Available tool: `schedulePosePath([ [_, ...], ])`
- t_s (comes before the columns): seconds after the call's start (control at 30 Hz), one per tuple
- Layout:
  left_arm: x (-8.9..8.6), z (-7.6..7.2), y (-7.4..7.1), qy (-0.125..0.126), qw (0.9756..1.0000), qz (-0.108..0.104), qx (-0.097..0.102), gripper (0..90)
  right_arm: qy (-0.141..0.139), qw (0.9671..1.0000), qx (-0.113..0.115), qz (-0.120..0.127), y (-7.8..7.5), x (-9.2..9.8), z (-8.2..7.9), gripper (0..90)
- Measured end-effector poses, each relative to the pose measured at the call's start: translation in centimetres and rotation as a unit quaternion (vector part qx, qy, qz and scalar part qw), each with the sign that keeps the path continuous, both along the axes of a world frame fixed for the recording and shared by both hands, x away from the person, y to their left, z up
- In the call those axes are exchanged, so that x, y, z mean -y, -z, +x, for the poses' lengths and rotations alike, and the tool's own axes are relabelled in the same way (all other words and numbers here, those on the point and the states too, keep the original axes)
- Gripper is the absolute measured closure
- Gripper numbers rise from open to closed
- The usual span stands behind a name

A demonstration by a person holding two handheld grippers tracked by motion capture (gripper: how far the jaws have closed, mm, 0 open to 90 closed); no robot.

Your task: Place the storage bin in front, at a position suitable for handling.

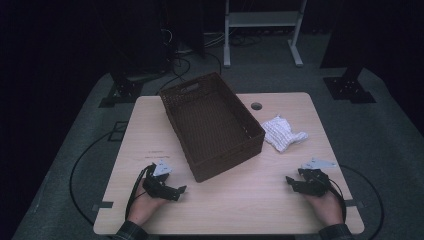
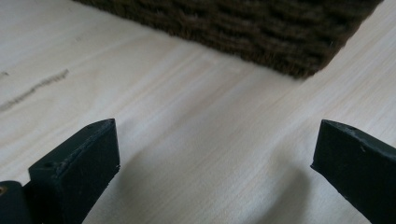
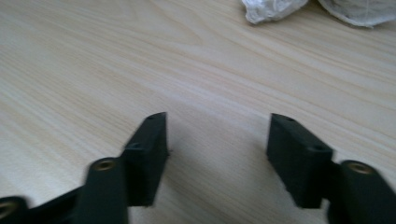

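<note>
Resting both grippers on table, start of pickup. Left gripper (image 1: pixel 181 190) spread wide, empty; right gripper (image 1: pixel 291 183) spread, empty. Next, likely: right reaches white cloth (image 1: pixel 282 133), then basket (image 1: pixel 212 122).

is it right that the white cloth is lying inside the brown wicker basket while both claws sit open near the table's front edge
Not quite. The white cloth lies on the table beside the brown wicker basket, on its right, as the high view shows. Both the left claw and right claw are open near the front edge.

A white crumpled cloth (image 1: pixel 283 133) is lying on the table's right side, just beside the brown woven basket (image 1: pixel 212 125). The basket is sitting open and empty, turned at an angle mid-table.
</note>
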State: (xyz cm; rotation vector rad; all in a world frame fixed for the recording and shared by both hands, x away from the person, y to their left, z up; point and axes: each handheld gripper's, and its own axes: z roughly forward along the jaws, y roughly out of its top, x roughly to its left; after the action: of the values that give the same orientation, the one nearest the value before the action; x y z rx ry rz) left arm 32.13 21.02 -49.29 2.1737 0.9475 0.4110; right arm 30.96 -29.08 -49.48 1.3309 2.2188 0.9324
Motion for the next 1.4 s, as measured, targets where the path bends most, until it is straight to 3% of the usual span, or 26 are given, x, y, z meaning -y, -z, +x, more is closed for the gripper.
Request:
schedulePosePath([
  [0.2, -0.1, 0.3, -0.4, -0.001, 1.0000, -0.003, -0.006, 0.0, -0.016, 0.9998, 0.009, 0.011, -0.8, -0.1, 0.3, 60.9],
  [0.3, 0.1, 0.4, -0.7, 0.002, 1.0000, 0.000, -0.002, 0.2, -0.023, 0.9996, 0.008, 0.017, -1.0, -0.2, 0.5, 64.5],
  [0.33, 0.0, 0.5, -1.0, 0.009, 1.0000, 0.001, 0.002, 4.7, -0.031, 0.9993, 0.010, 0.018, -1.2, -0.3, 0.7, 71.2],
  [0.4, -0.1, 0.7, -1.2, 0.002, 0.9999, -0.008, 0.007, 5.7, -0.036, 0.9991, 0.013, 0.018, -1.3, -0.5, 0.7, 75.9],
  [0.57, -0.6, 1.3, -1.8, -0.002, 0.9999, -0.006, 0.009, 9.8, -0.042, 0.9986, 0.022, 0.023, -2.1, -0.7, 0.9, 88.9],
  [0.67, -1.3, 1.8, -2.5, -0.016, 0.9995, -0.027, 0.009, 19.2, -0.042, 0.9987, 0.022, 0.021, -2.7, -0.9, 1.4, 89.3],
  [0.9, -1.3, 2.6, -3.1, -0.013, 0.9996, -0.019, 0.014, 41.9, -0.051, 0.9979, 0.028, 0.029, -3.7, -1.4, 2.7, 89.4],
  [0.93, -1.3, 2.9, -3.2, -0.018, 0.9993, -0.029, 0.015, 46.4, -0.059, 0.9971, 0.031, 0.038, -4.1, -1.6, 3.2, 89.4],
  [1.0, -1.4, 3.2, -3.5, -0.017, 0.9993, -0.028, 0.019, 49.3, -0.062, 0.9969, 0.030, 0.039, -4.2, -1.7, 3.3, 89.4],
  [1.03, -1.4, 3.2, -3.5, -0.017, 0.9993, -0.028, 0.019, 56.6, -0.070, 0.9961, 0.037, 0.040, -4.6, -2.0, 3.8, 89.5],
  [1.33, -1.0, 5.0, -5.2, -0.022, 0.9983, -0.039, 0.037, 89.4, -0.089, 0.9939, 0.046, 0.046, -5.8, -2.8, 6.5, 89.4],
  [1.4, -0.9, 5.2, -5.3, -0.025, 0.9982, -0.038, 0.039, 89.5, -0.091, 0.9934, 0.050, 0.049, -5.9, -2.8, 6.8, 89.4],
])
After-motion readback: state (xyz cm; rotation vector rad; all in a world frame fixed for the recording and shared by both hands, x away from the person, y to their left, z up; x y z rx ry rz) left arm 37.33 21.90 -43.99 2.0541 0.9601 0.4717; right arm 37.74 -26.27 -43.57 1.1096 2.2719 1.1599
